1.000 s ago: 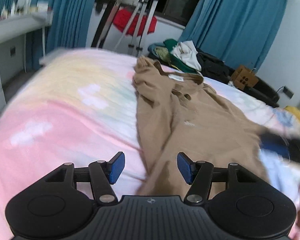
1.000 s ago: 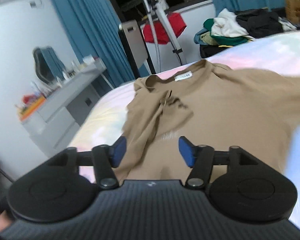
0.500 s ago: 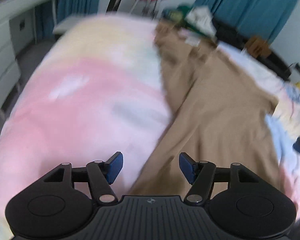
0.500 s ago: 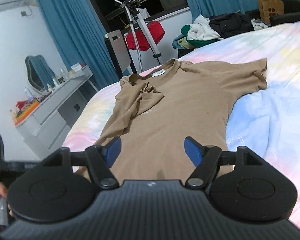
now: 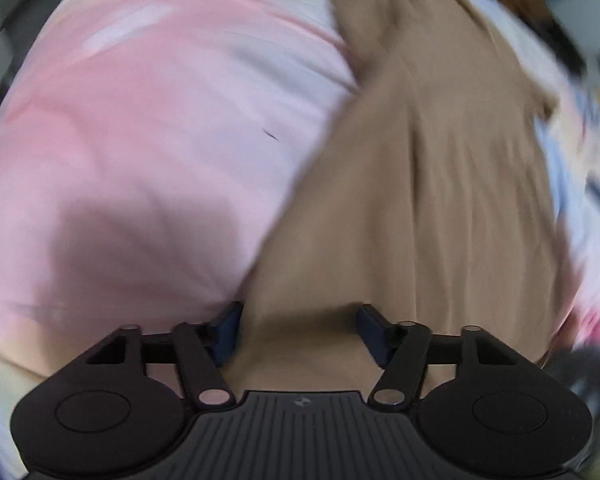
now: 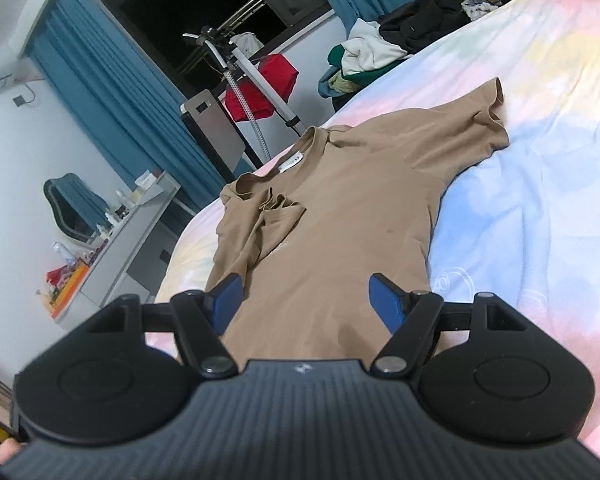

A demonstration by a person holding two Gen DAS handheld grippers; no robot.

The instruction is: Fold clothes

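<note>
Pastel bedsheet (image 6: 540,184) | tan T-shirt (image 6: 340,216) spread | blue curtains (image 6: 112,92)

The left wrist view is heavily motion-blurred, with a soft shadow on the bedspread (image 5: 148,240). The right wrist view is sharp, evenly lit, fisheye-curved at the edges.
</note>
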